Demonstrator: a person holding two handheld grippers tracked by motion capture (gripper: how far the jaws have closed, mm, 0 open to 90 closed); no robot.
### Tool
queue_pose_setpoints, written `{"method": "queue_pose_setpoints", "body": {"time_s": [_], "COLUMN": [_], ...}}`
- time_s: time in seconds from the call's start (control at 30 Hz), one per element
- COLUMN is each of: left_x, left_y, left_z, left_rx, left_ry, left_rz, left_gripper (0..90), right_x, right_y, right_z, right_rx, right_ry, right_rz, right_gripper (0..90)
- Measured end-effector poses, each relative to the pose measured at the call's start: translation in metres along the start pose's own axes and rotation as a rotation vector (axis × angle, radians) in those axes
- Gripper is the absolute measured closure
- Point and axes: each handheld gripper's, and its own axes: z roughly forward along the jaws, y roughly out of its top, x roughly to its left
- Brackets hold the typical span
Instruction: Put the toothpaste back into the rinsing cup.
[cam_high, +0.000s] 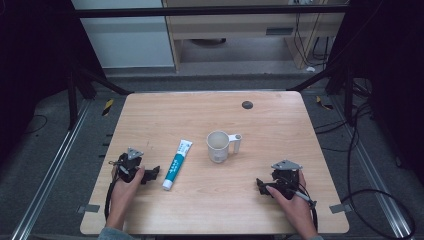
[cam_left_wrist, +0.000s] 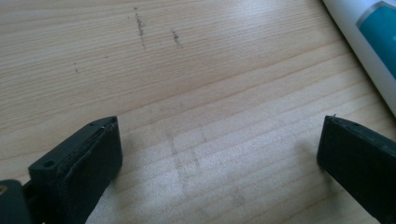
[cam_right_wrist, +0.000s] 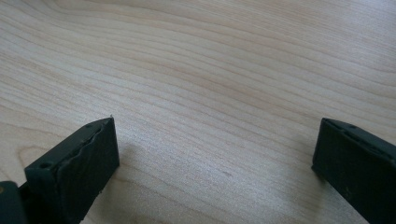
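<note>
Wooden table (cam_high: 210, 210): pale top with rounded corners, a small dark round fitting (cam_high: 247, 104) near its far edge.

Toothpaste tube (cam_high: 177, 164): white with teal panel, lying flat left of centre, cap end toward the person, crimped end pointing away. In the left gripper view its white and teal side (cam_left_wrist: 369, 42) crosses the upper right corner, apart from both jaws.

Cup (cam_high: 219, 146): white, upright, mouth open, near the table's middle; its handle (cam_high: 236, 142) sticks out to the right. It stands just right of the tube, not touching it.

Left gripper (cam_high: 150, 174): held in the person's left hand (cam_high: 127, 187), resting low on the near left of the table, jaws pointing toward the tube's cap end and near it. Jaws spread wide, bare wood between them.

Right gripper (cam_high: 261, 184): held in the person's right hand (cam_high: 292, 200) at the near right, a grey three-cornered plate (cam_high: 286, 164) on top, well apart from the cup. Jaws spread wide over bare wood grain, nothing held.

Faint dark scuff marks (cam_left_wrist: 140, 28) on the tabletop ahead of the left gripper.
</note>
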Motion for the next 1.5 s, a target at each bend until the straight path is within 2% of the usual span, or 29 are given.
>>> {"method": "queue_pose_setpoints", "body": {"time_s": [0.07,0.17,0.27,0.4,0.5,0.6,0.8,0.93,1.2,1.5], "left_x": [0.000,-0.001,-0.002,-0.002,-0.001,0.000,0.007,0.008,0.002,-0.017], "left_y": [0.002,0.008,0.010,0.009,0.009,0.010,0.012,0.013,0.021,0.032], "left_z": [-0.008,-0.023,-0.035,-0.042,-0.052,-0.056,-0.068,-0.072,-0.084,-0.091], "left_rx": [-0.020,-0.072,-0.087,-0.081,-0.085,-0.075,-0.059,-0.056,-0.056,-0.053], "left_ry": [-0.006,0.017,0.026,0.019,-0.002,0.003,0.024,0.015,0.013,-0.016], "left_rz": [-0.012,-0.022,-0.019,-0.022,-0.040,-0.035,-0.054,-0.055,-0.038,0.005], "left_gripper": [5.5,3.3,3.6,4.0,5.5,5.5,6.1,6.1,6.1,7.7], "right_x": [0.000,0.000,0.000,0.000,0.000,0.000,0.000,0.000,0.000,0.000], "right_y": [0.000,0.000,0.000,0.000,0.000,0.000,0.000,0.000,0.000,0.000], "right_z": [0.000,0.000,0.000,0.000,0.000,0.000,0.000,0.000,0.000,0.000], "right_rx": [0.000,0.000,0.000,0.001,0.000,0.000,0.000,0.000,0.000,0.000], "right_ry": [0.000,0.000,0.000,0.000,0.000,0.000,0.001,0.000,0.000,0.000], "right_rz": [0.000,0.000,0.000,0.000,0.000,-0.001,0.000,0.000,0.000,-0.001], "right_gripper": [0.6,0.6,0.6,0.6,0.6,0.6,0.6,0.6,0.6,0.6]}}
